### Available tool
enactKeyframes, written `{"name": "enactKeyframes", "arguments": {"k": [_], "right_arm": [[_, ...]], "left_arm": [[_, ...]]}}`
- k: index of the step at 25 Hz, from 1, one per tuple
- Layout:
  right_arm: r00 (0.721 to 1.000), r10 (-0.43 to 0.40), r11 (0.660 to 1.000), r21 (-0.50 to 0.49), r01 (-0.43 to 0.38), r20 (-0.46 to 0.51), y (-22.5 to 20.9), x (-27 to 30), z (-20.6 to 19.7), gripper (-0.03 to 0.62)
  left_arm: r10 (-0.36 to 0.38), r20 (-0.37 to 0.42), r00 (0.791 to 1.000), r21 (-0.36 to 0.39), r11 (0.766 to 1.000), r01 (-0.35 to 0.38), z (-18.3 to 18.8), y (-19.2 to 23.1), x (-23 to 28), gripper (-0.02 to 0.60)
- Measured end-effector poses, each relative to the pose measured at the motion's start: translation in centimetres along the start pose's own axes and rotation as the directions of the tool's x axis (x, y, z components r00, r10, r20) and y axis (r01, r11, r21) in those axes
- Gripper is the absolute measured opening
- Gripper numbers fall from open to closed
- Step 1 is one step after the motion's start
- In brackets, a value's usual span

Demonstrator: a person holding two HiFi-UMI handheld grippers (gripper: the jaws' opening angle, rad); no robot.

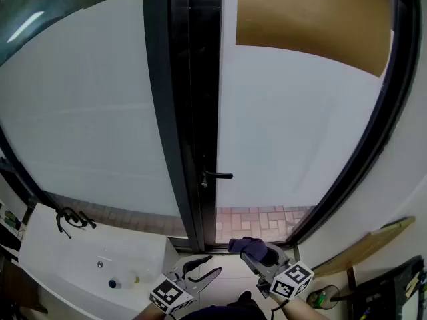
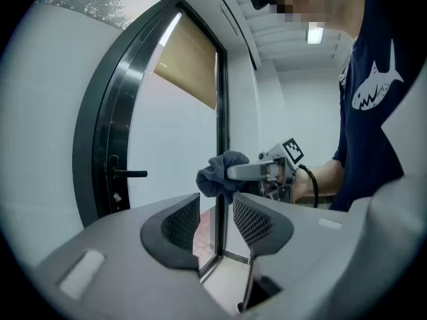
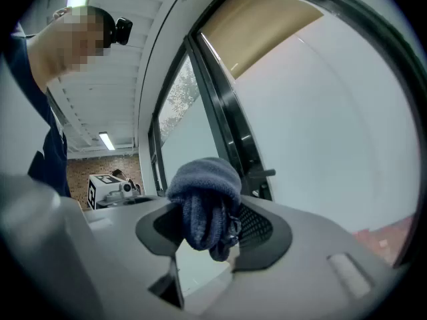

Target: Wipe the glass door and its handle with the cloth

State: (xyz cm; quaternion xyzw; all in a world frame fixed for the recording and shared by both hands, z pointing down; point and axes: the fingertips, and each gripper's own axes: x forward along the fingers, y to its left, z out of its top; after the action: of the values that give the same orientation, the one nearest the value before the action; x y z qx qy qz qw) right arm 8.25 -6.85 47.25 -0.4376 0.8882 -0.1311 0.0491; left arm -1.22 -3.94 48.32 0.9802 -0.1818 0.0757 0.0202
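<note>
The glass door [image 1: 280, 125] stands in a black frame straight ahead, and its black lever handle [image 1: 218, 175] sits low on the frame. My right gripper [image 1: 252, 253] is shut on a bunched dark blue cloth [image 1: 248, 245], held below the handle and off the glass. The cloth [image 3: 203, 202] fills the right gripper's [image 3: 213, 229] jaws in the right gripper view, with the handle [image 3: 265, 173] beyond it. My left gripper [image 1: 210, 265] is open and holds nothing. In the left gripper view, the left gripper [image 2: 215, 220] faces the cloth [image 2: 217, 172] and the handle [image 2: 130, 173].
A white counter with a sink [image 1: 93, 262] and a black tap [image 1: 70, 219] lies at lower left. A brown blind [image 1: 313, 19] covers the door's top. A wooden board [image 1: 363, 245] leans at lower right. Brick paving [image 1: 260, 219] shows through the glass.
</note>
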Motion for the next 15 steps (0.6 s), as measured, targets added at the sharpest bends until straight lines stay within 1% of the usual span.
{"name": "enactKeyframes", "arguments": {"k": [5,8,12,15], "right_arm": [[0.999,0.04,0.995,-0.095,-0.037,0.031,-1.0,2.7,4.2,0.183],[0.998,0.061,0.985,-0.162,-0.056,0.025,-2.0,4.9,6.3,0.183],[0.995,0.095,0.959,-0.27,-0.091,0.0,-3.2,8.3,9.0,0.183],[0.994,0.107,0.935,-0.337,-0.109,-0.026,-4.3,11.0,10.2,0.183]], "left_arm": [[0.037,0.016,0.999,0.012,0.999,-0.037,0.8,1.5,-0.1,0.152],[0.064,0.021,0.998,0.013,0.998,-0.065,1.0,2.7,0.0,0.152],[0.094,0.025,0.995,0.006,0.996,-0.095,1.5,3.7,0.2,0.152],[0.116,0.024,0.993,0.003,0.993,-0.116,1.2,4.5,0.9,0.151]]}}
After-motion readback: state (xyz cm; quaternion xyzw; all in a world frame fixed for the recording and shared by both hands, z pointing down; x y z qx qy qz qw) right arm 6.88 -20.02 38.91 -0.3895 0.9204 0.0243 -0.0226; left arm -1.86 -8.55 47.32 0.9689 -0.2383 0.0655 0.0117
